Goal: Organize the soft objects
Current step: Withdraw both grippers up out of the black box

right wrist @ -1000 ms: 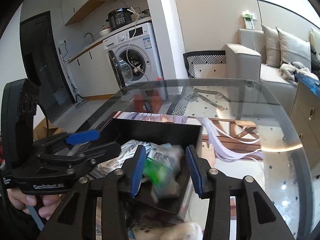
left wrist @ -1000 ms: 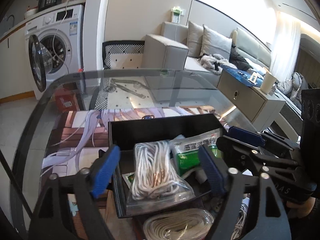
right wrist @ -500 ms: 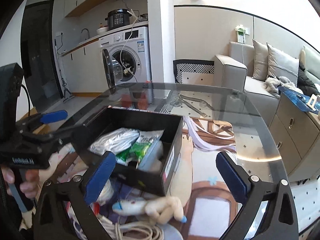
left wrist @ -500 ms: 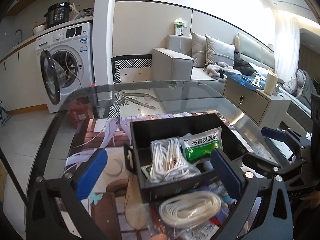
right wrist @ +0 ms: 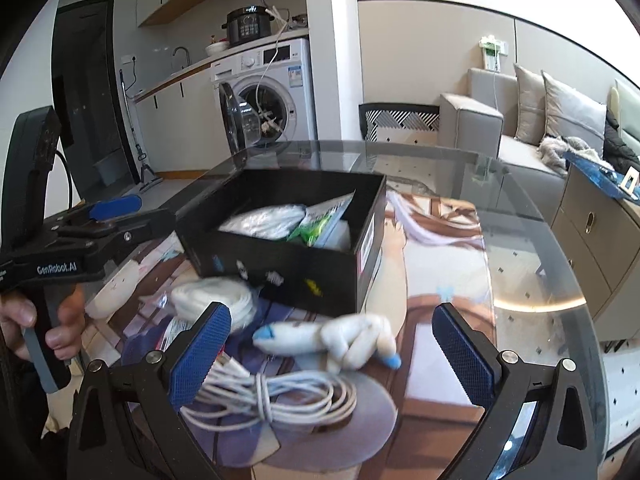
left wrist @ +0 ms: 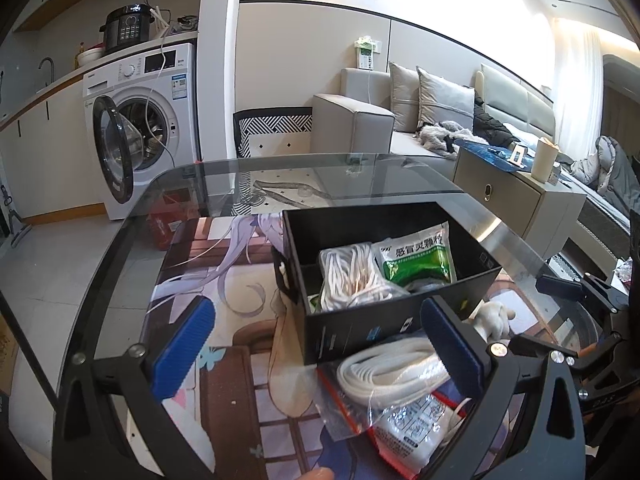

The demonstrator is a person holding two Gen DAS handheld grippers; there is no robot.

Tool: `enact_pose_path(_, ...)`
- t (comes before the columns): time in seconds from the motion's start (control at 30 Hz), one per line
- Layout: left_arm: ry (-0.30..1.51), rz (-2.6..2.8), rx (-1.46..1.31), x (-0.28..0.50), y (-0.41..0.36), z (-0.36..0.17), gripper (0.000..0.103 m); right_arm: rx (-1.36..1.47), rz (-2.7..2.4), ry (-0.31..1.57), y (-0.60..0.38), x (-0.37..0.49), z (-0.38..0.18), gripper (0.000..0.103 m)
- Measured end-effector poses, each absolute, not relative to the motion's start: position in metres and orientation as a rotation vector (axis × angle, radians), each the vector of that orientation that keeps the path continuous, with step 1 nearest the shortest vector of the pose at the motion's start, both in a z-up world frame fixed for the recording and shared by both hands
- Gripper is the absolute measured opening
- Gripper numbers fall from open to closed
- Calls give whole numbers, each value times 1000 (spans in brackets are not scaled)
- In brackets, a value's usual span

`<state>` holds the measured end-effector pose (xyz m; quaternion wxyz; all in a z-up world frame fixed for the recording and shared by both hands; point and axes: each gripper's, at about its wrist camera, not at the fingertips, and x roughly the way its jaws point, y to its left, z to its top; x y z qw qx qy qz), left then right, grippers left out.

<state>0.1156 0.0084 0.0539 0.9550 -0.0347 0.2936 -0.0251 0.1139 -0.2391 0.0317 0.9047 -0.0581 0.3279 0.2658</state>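
Note:
A black box (left wrist: 400, 320) (right wrist: 280, 268) stands on the printed mat and holds a bagged white cord (left wrist: 352, 276) (right wrist: 264, 220) and a green sachet (left wrist: 416, 256) (right wrist: 316, 224). In front of it lie a bagged white rope coil (left wrist: 392, 368) (right wrist: 216, 300), a printed packet (left wrist: 408, 420), a white plush toy with blue tips (right wrist: 328, 340) (left wrist: 490, 316) and a white cable bundle (right wrist: 272, 396). My left gripper (left wrist: 318, 340) (right wrist: 116, 216) is open and empty, just short of the box's near wall. My right gripper (right wrist: 332, 354) (left wrist: 576, 292) is open over the plush toy and grips nothing.
The mat (left wrist: 224, 288) covers a round glass table (right wrist: 532, 240) whose edge curves close on both sides. Beyond it are a washing machine with its door open (left wrist: 136, 128), a grey sofa (left wrist: 360, 120) and a low cabinet (left wrist: 516, 196). A hand (right wrist: 52, 320) holds the left gripper.
Both grippers drew back from the box. The right one opened wide and let the green sachet drop inside. The left jaws spread away from the bagged cord, which stays in the box.

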Motion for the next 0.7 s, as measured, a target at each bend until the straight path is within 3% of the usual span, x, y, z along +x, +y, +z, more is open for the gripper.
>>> enact_pose_path(0.7, 643, -51, -72, 105, 10, 41, 103, -133, 548, 759, -239, 123, 13, 102)
